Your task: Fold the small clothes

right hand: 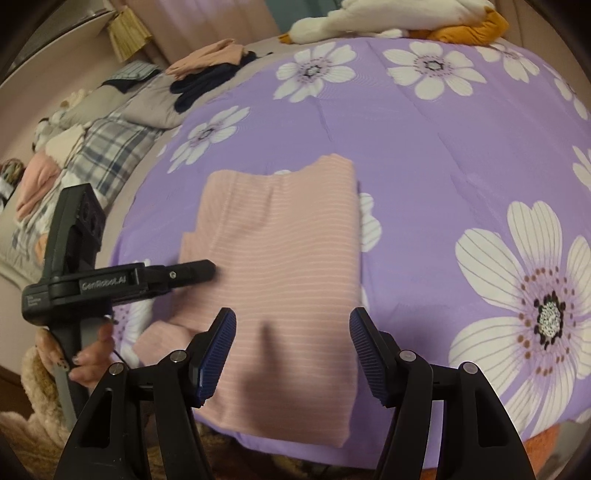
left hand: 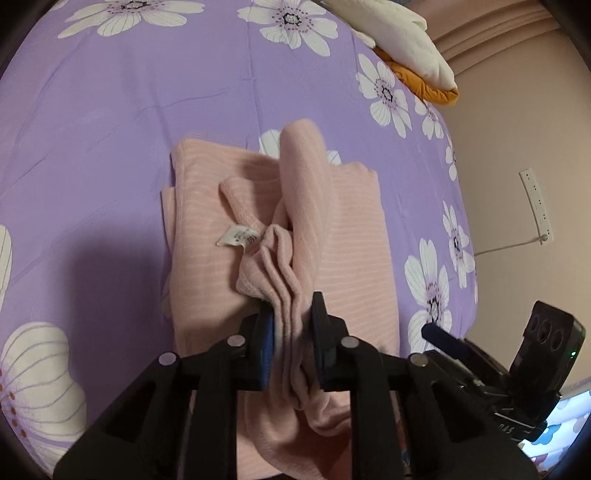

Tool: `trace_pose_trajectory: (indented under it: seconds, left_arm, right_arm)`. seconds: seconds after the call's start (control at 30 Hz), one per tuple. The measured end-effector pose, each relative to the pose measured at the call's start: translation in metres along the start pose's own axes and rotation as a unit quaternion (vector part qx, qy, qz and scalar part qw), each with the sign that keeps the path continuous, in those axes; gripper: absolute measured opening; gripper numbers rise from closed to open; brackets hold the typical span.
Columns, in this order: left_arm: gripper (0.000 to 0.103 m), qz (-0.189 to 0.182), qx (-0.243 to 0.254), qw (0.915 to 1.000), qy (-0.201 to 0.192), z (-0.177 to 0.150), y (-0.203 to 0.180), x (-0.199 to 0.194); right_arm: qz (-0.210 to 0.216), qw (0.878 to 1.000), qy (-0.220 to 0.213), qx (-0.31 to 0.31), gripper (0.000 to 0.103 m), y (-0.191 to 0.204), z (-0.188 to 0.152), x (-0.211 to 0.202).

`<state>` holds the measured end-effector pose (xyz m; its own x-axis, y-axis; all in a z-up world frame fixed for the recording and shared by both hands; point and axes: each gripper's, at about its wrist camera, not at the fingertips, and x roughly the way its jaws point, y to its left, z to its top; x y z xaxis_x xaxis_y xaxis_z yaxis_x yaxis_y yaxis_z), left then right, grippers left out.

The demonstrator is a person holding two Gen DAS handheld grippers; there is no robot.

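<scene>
Pink striped garment (left hand: pixel 207 229) lies on the purple floral bedspread (left hand: pixel 110 110), partly folded into a rough rectangle. Left gripper (left hand: pixel 293 332) is clamped on a bunched, pleated fold of that garment; the fabric is pinched between both blue pads and the excess hangs below the jaws toward the camera. A sleeve-like tube of the same pink fabric rises from the pinch and arches over the folded body. White care label (left hand: pixel 236 238) shows beside the bunched fabric, lying on the flat part.

Right gripper (right hand: pixel 293 354) hovers over the near part of the garment (right hand: pixel 288 258), jaws standing wide apart, nothing between the pads, only flat fabric beneath. From this view the garment lies smooth, one long edge running straight down its right side, near end at the bed's front edge.

Left gripper (right hand: pixel 210 269) enters the right wrist view from the left, fingertip over the garment's left edge; a hand (right hand: pixel 88 358) holds its handle.

White and orange plush toy (right hand: pixel 388 18) sits at the bed's far end. Piled clothes (right hand: pixel 207 66) and a plaid fabric (right hand: pixel 110 144) lie off to the left, well apart from the garment.
</scene>
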<state>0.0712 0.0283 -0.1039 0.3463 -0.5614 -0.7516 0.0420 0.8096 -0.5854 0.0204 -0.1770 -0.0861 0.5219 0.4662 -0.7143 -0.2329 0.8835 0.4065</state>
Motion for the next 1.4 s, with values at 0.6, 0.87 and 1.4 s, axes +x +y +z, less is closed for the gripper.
trace_pose_trajectory:
  seconds: [0.6, 0.87, 1.4]
  left_arm:
    - [0.022, 0.098, 0.066, 0.9921, -0.043, -0.010, 0.024, -0.015]
    - [0.048, 0.099, 0.049, 0.9927, -0.049, -0.009, 0.033, -0.024]
    - [0.072, 0.028, 0.007, 0.9995, -0.008, -0.022, 0.046, -0.006]
  right_arm:
    - [-0.003, 1.000, 0.019, 0.008, 0.064, 0.000, 0.003, 0.021]
    - [-0.009, 0.999, 0.029, 0.013, 0.064, -0.003, 0.003, 0.028]
    - [0.041, 0.998, 0.039, 0.022, 0.073, -0.001, 0.003, 0.052]
